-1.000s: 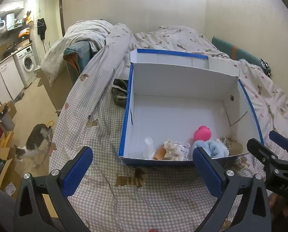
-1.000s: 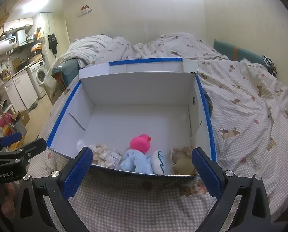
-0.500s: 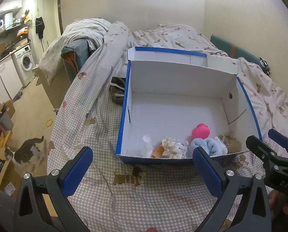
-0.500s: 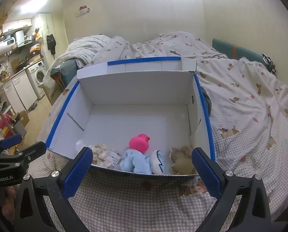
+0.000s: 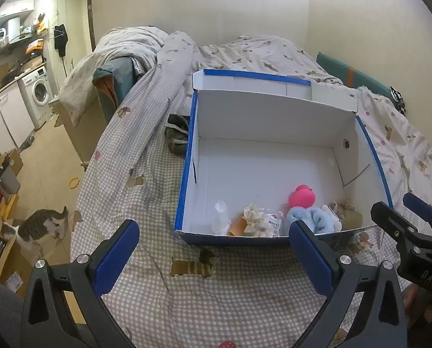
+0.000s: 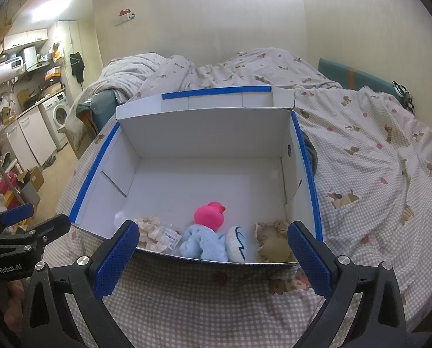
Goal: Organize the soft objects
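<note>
A cat (image 5: 40,227) stands on the floor beside the checked bed (image 5: 216,290). The white cardboard box (image 6: 204,133) holds fluffy toys; both grippers' fingers (image 5: 116,256) (image 6: 117,256) are spread, empty.

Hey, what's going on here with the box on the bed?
A person holds two grippers, left gripper and right gripper, both open and empty, above the checked bedspread. The white cardboard box with blue edges already holds a pink rubber duck, a light blue plush and other soft items along its near wall.
</note>
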### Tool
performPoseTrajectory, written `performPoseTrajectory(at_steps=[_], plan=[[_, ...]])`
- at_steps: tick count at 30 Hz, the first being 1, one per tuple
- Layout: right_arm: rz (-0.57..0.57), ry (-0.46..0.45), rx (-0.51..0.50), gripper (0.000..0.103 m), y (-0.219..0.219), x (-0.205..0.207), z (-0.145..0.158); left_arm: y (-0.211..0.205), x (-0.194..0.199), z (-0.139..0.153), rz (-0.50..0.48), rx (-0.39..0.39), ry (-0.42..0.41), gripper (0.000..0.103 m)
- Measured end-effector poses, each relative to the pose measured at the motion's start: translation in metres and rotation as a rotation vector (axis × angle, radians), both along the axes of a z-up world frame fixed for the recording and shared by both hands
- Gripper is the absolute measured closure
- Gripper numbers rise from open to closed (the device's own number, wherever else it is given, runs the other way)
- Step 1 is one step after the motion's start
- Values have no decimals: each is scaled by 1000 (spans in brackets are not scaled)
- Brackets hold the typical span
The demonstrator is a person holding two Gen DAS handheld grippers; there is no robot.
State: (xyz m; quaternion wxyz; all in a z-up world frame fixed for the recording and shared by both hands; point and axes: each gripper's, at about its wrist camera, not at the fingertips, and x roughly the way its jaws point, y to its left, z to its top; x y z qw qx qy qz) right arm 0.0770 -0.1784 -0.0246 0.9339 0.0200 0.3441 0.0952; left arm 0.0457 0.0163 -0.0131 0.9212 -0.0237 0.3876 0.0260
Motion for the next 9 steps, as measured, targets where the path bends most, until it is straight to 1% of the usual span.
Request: performPoseTrajectory(at_steps=[9], plan=[[-1, -3, -2, 0, 0, 0, 0, -3, -2, 1, -15, 1, -5, 0]])
